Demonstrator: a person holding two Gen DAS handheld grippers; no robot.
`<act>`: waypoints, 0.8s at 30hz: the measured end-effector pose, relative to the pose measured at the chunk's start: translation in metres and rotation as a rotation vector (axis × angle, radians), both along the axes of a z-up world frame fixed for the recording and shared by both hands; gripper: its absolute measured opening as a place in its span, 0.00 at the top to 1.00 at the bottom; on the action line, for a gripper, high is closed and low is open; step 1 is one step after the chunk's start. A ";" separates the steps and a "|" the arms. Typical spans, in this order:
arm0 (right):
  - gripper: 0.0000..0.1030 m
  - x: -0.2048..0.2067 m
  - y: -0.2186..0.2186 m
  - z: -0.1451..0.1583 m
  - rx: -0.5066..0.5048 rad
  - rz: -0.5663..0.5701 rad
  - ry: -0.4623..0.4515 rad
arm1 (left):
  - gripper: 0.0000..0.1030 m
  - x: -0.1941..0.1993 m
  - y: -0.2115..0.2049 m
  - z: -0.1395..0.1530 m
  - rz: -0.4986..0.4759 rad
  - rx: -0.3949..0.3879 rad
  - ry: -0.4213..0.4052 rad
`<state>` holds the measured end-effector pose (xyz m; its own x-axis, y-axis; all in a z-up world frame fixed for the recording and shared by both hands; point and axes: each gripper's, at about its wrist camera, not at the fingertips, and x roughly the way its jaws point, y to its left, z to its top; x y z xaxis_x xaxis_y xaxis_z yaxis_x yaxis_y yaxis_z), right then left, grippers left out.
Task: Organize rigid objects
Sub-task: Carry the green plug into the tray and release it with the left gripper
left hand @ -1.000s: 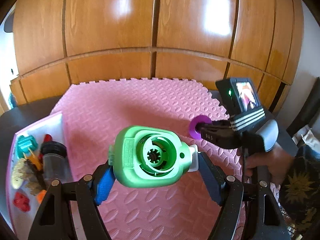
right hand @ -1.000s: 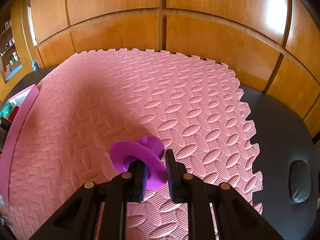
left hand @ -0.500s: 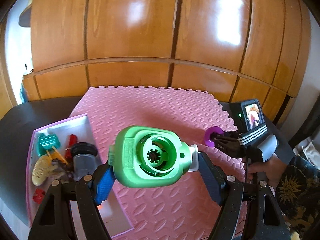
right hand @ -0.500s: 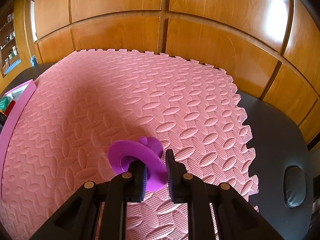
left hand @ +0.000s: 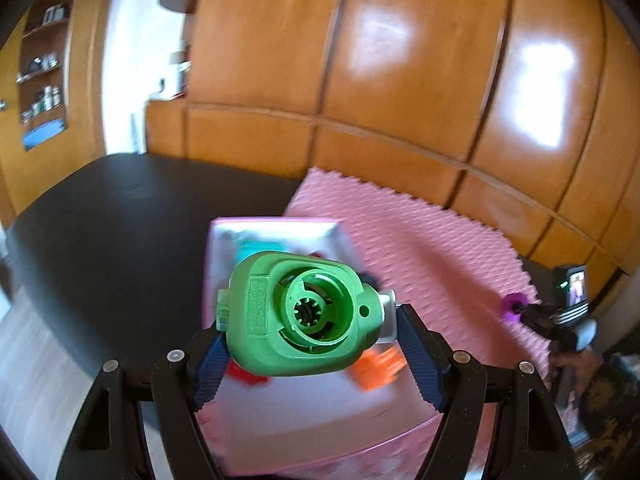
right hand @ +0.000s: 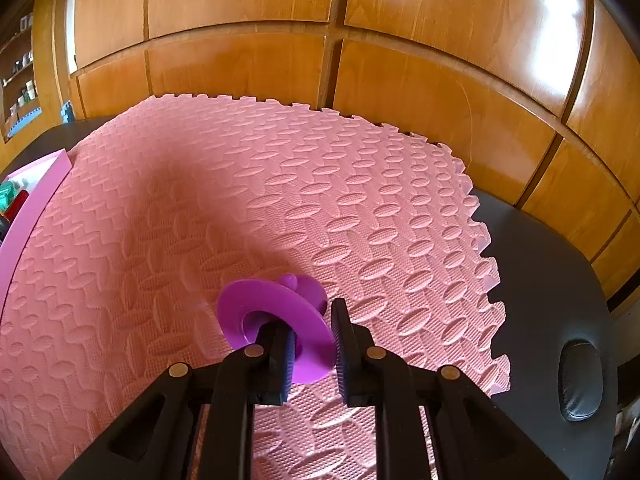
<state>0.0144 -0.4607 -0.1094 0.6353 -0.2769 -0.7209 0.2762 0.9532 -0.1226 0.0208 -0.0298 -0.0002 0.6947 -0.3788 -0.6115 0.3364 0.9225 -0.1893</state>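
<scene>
Presently, items on record:

Left gripper (left hand: 310, 354): jaws wide, blue pads clamped on either side of the green plastic housing (left hand: 302, 316); held in the air over the tray.
Green plastic housing: rounded body, its open circular socket with a toothed hub facing the camera; a small white block (left hand: 387, 316) sits at its right end, against the right pad.
Tray (left hand: 280, 226): pink-rimmed, white inside, resting on the dark tabletop (left hand: 120, 220) just beside the left edge of the mat; directly beneath the housing.
Tray contents: a teal piece (left hand: 256, 249) at the far end, a red piece (left hand: 246, 374) and an orange piece (left hand: 378, 368) nearer; all blurred, further detail not readable.
Right gripper (right hand: 312, 346): jaws nearly shut, pinching the purple disc (right hand: 276, 316) by its central stem; held above the mat.
Purple disc: flat round flange, a second, smaller flange behind it, tilted; clear of the mat surface.
Foam mat (right hand: 280, 208): pink, interlocking toothed edges, embossed oval pattern; covers most of the tabletop.
Right gripper, seen from left wrist (left hand: 524, 314): far right, over the mat's right edge, purple disc at its tip, a lit screen (left hand: 576, 286) on top, a hand (left hand: 576, 364) on its grip.
Backdrop: glossy wooden cabinet panels (right hand: 400, 40); open shelves (left hand: 42, 76) at far left.
</scene>
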 end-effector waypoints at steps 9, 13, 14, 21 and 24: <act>0.86 0.000 0.002 0.000 -0.014 -0.002 0.007 | 0.25 -0.013 0.003 -0.052 -0.058 0.025 0.130; 0.86 0.000 0.003 0.000 -0.019 -0.003 0.010 | 0.25 -0.009 -0.010 -0.068 -0.084 0.082 0.160; 0.86 0.000 0.003 0.000 -0.019 -0.003 0.010 | 0.25 -0.007 -0.010 -0.070 -0.081 0.094 0.165; 0.86 0.000 0.004 0.000 -0.025 -0.005 0.012 | 0.24 -0.005 -0.013 -0.080 -0.092 0.142 0.159; 0.86 0.000 0.004 0.000 -0.027 -0.005 0.014 | 0.23 -0.006 -0.009 -0.078 -0.089 0.136 0.159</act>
<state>0.0146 -0.4564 -0.1091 0.6241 -0.2995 -0.7217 0.2793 0.9481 -0.1519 0.0153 -0.0392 -0.0784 0.5530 -0.3411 -0.7601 0.3939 0.9110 -0.1222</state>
